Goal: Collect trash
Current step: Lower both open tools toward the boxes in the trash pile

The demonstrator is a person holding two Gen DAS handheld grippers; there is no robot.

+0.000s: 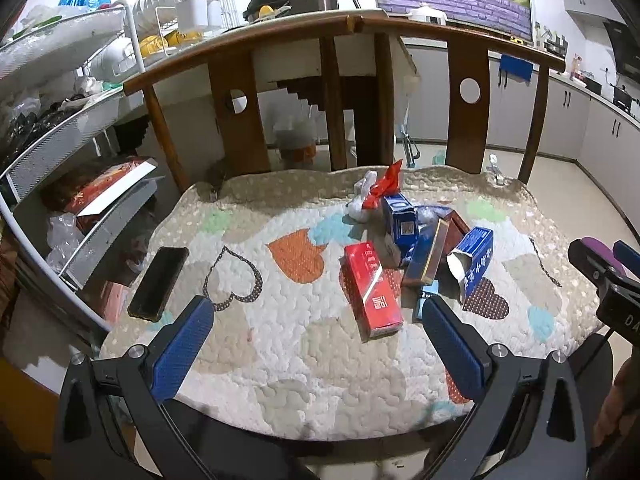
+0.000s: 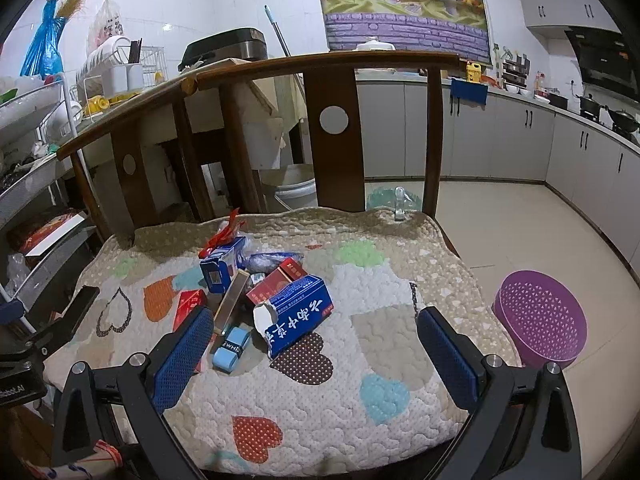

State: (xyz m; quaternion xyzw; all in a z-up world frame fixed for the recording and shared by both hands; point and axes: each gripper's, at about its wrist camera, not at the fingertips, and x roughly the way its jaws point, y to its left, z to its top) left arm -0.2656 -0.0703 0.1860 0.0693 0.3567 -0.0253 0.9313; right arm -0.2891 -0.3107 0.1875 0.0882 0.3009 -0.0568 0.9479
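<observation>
A pile of trash lies on a quilted chair cushion (image 1: 288,368). It holds a red carton (image 1: 372,290), a torn blue box (image 1: 474,262), a small blue box (image 1: 400,220), a red wrapper (image 1: 386,188) and a white wad (image 1: 360,206). In the right wrist view the torn blue box (image 2: 298,312), a light blue roll (image 2: 232,348) and the red carton (image 2: 188,306) show. My left gripper (image 1: 318,334) is open and empty, just short of the red carton. My right gripper (image 2: 316,344) is open and empty, near the torn blue box. A purple basket (image 2: 540,320) stands on the floor to the right.
A black phone (image 1: 160,282) lies on the cushion's left edge. The wooden chair back (image 1: 340,36) rises behind the pile. A metal wire rack (image 1: 60,140) stands at the left. Kitchen cabinets (image 2: 580,168) line the right wall.
</observation>
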